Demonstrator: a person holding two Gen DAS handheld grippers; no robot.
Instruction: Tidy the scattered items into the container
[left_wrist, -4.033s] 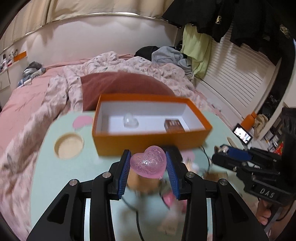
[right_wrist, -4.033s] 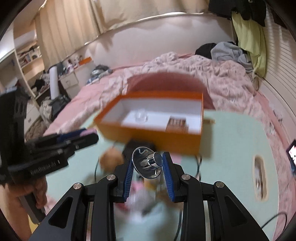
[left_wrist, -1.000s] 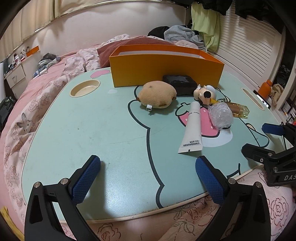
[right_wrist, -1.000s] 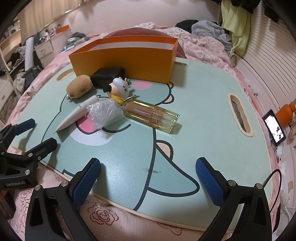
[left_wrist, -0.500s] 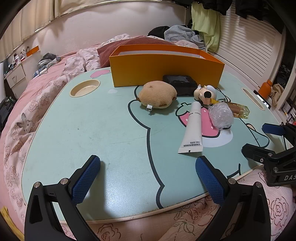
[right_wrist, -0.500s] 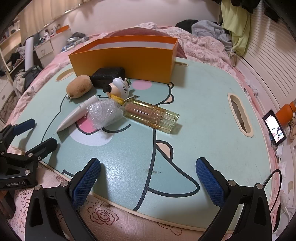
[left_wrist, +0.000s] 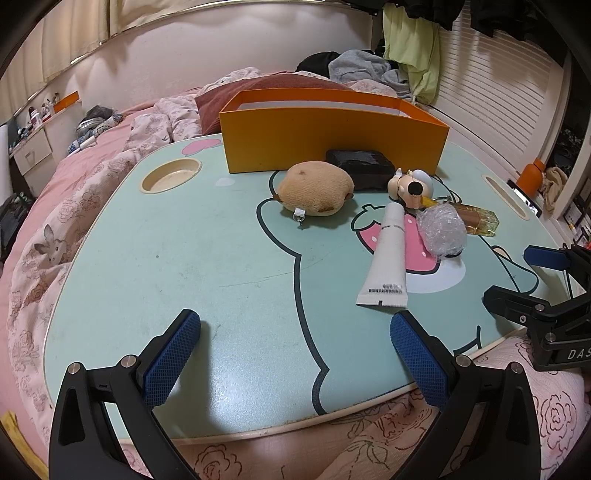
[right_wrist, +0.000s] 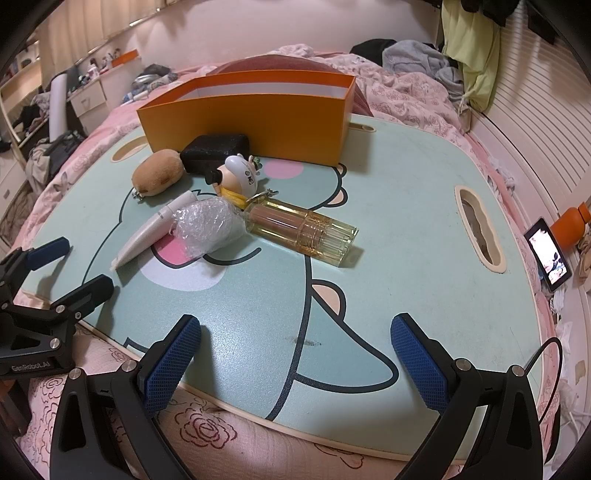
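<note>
An orange box (left_wrist: 332, 136) (right_wrist: 251, 122) stands at the far side of the mint-green table (left_wrist: 184, 258) (right_wrist: 406, 229); its inside is hidden. In front of it lie a tan plush (left_wrist: 316, 187) (right_wrist: 158, 176), a black block (left_wrist: 360, 164) (right_wrist: 216, 149), a small duck figure (left_wrist: 412, 187) (right_wrist: 238, 176), a white tube (left_wrist: 388, 254) (right_wrist: 151, 229), a crumpled clear wrap (left_wrist: 441, 229) (right_wrist: 205, 227) and a yellow glass bottle (left_wrist: 478, 219) (right_wrist: 303, 230). My left gripper (left_wrist: 293, 354) is open and empty at the near edge. My right gripper (right_wrist: 295, 354) is open and empty, also at the near edge.
The table rests on a bed with pink flowered bedding (left_wrist: 44, 229). A round cup recess (left_wrist: 170, 180) is at the left, a slot (right_wrist: 480, 229) at the right. A phone (right_wrist: 549, 254) and an orange bottle (right_wrist: 570, 225) lie past the right edge.
Four seconds ago the left gripper held a pink heart and the right a clear knob at the box; now both are open and empty, back at the near edge. No movement in the last second.
</note>
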